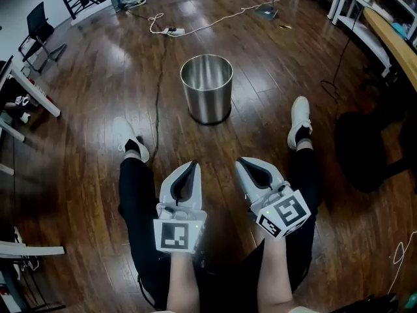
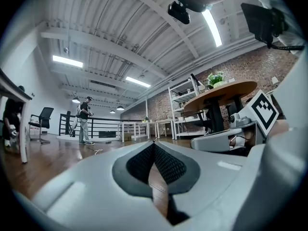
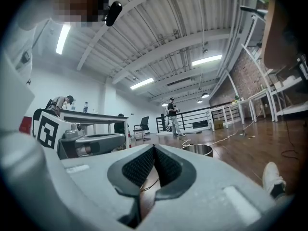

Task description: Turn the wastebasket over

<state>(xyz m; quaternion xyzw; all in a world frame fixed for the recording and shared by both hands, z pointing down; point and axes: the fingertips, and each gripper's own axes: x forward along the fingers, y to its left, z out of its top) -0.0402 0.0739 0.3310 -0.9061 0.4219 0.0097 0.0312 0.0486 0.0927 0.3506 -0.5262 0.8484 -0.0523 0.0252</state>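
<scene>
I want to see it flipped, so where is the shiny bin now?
In the head view the bin stands upright on the wood floor, in the middle, just ahead of the person's left shoe and right shoe.

Wastebasket (image 1: 206, 89) silver; floor (image 1: 78, 175) dark brown planks; left tool (image 1: 193, 165), right tool (image 1: 240, 161) light grey, black-white markers (image 1: 174, 235).

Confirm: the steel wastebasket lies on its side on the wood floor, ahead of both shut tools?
No. The wastebasket stands upright, open end up, as the head view shows; it is on the wood floor, ahead of the shut left tool and right tool.
</scene>
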